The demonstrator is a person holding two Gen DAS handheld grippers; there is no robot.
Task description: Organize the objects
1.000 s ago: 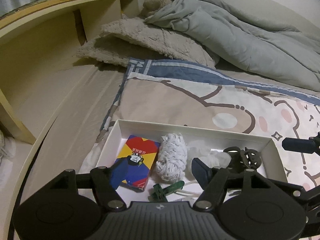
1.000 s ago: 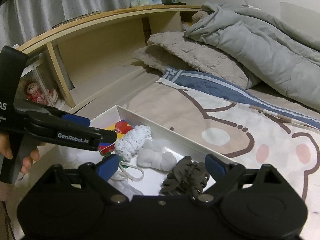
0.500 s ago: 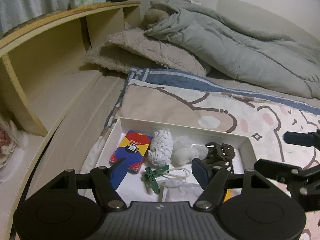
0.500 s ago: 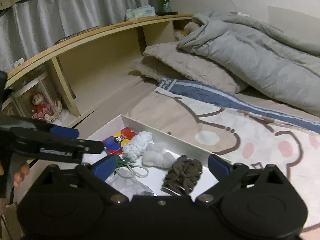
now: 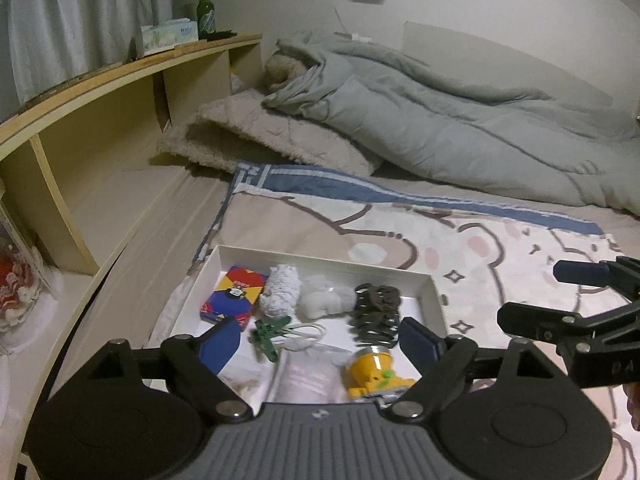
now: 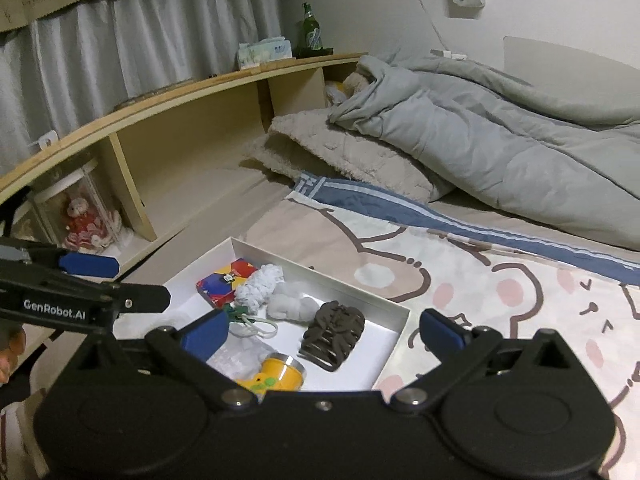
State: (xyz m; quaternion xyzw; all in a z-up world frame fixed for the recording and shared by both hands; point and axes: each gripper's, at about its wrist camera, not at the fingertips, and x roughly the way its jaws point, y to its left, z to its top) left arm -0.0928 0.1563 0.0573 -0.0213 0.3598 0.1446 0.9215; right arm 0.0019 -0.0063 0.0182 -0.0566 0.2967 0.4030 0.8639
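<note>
A white shallow box [image 5: 428, 300] [image 6: 394, 346] lies on the bear-print blanket. It holds a red-blue card pack [image 5: 234, 294] [image 6: 226, 282], a white knit roll [image 5: 280, 292] [image 6: 260, 286], a white fluffy lump [image 5: 324, 300] [image 6: 290, 304], a brown hair claw [image 5: 376, 312] [image 6: 334, 334], a green clip [image 5: 268, 332], a white cord loop [image 5: 304, 334] and a yellow toy [image 5: 370, 372] [image 6: 276, 376]. My left gripper [image 5: 322, 344] is open and empty above the box's near end. My right gripper [image 6: 322, 330] is open and empty above the box.
A wooden headboard shelf [image 5: 120, 96] [image 6: 192, 120] runs along the left, with a green bottle [image 6: 310, 34], a tissue box [image 6: 266, 52] and a doll [image 6: 86, 220]. A grey duvet [image 5: 440, 120] and a fuzzy pillow [image 5: 256, 140] lie behind the box.
Both grippers have pulled back and risen away from the box, so more of the box, the yellow toy and the room show. Both stay open.
</note>
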